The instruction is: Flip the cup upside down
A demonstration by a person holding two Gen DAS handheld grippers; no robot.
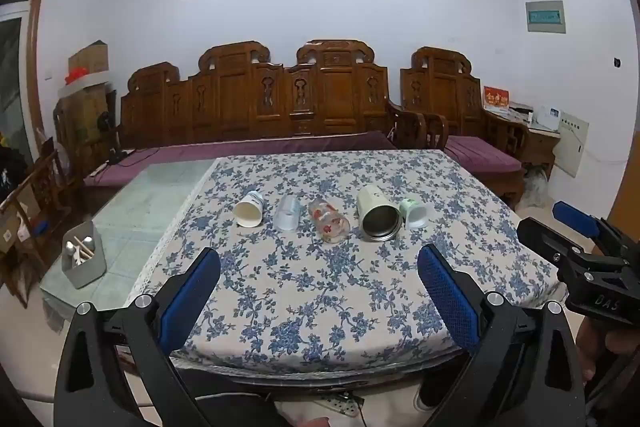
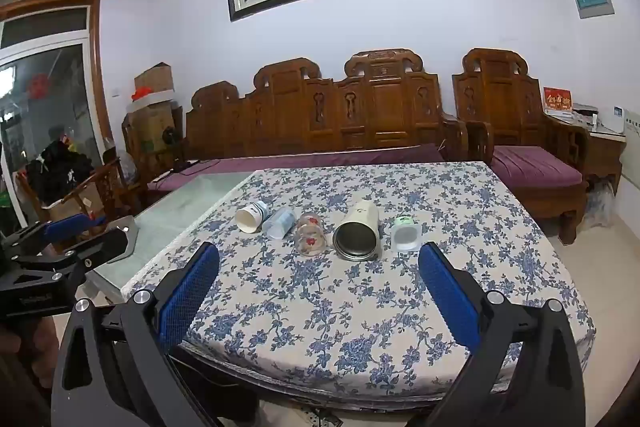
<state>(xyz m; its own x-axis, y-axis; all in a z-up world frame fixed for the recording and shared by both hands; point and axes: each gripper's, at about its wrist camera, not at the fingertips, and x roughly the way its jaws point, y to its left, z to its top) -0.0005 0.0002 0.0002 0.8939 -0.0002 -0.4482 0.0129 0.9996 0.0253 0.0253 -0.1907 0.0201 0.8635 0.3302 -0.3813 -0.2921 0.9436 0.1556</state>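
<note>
five cups are lying on their sides in a row near the middle of the bench, which is wearing a white cloth with blue flowers. going from left to right, there is a white paper cup, a clear plastic cup, a glass cup with red flowers, a big cream cup with a metal inside, and a small cup with a green bottom. all their open mouths are facing the person. they are sitting just beside each other, and the big cream cup and the small green one are looking like they are touching. no cup is standing upside down yet, so the job is not looking started. all five are waiting to be picked up and turned over, if the job is meaning all of them. the left gripper is hanging over the near edge of the bench with its jaws spread wide and holding nothing. the right gripper is doing the same, jaws spread wide with nothing between them. both are well apart from the cups. the right gripper is also showing at the far right in the left camera, and the left one at the far left in the right camera. a grey box with sticks in it is sitting on the bare glass part at the left.
</note>
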